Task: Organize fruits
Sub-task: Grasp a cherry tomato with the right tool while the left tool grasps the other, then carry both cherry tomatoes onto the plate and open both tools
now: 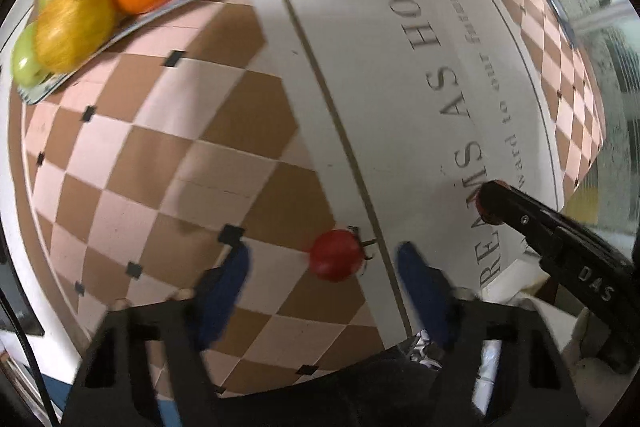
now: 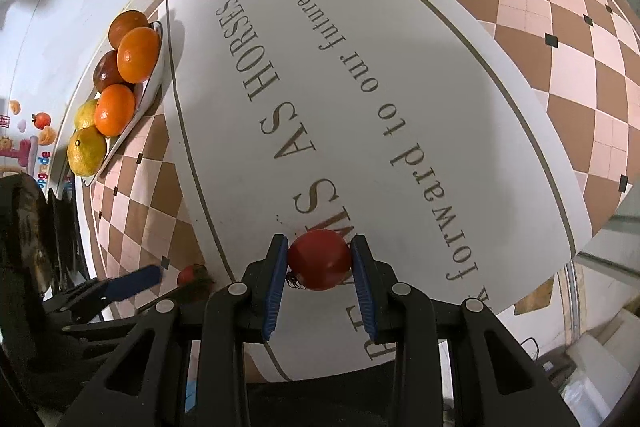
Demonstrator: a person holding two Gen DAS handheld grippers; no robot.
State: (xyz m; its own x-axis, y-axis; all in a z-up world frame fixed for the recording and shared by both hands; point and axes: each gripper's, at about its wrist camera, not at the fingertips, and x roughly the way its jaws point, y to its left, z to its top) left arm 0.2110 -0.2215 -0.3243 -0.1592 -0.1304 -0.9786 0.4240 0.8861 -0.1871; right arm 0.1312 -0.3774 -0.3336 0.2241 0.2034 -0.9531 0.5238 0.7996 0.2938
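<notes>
Right hand-held gripper (image 2: 320, 267) is clamped across the sides of a red tomato (image 2: 319, 259) on the white mat (image 2: 400, 87); left hand-held gripper (image 1: 322, 259) stands open around a second tomato (image 1: 335, 255) on the checkered surface (image 1: 180, 155). Both likely light, smooth, easily bruised. Far left, the fruit tray (image 2: 154, 79).

Right tool (image 2: 320, 263) clamped, left tool (image 1: 320, 267) agape
</notes>
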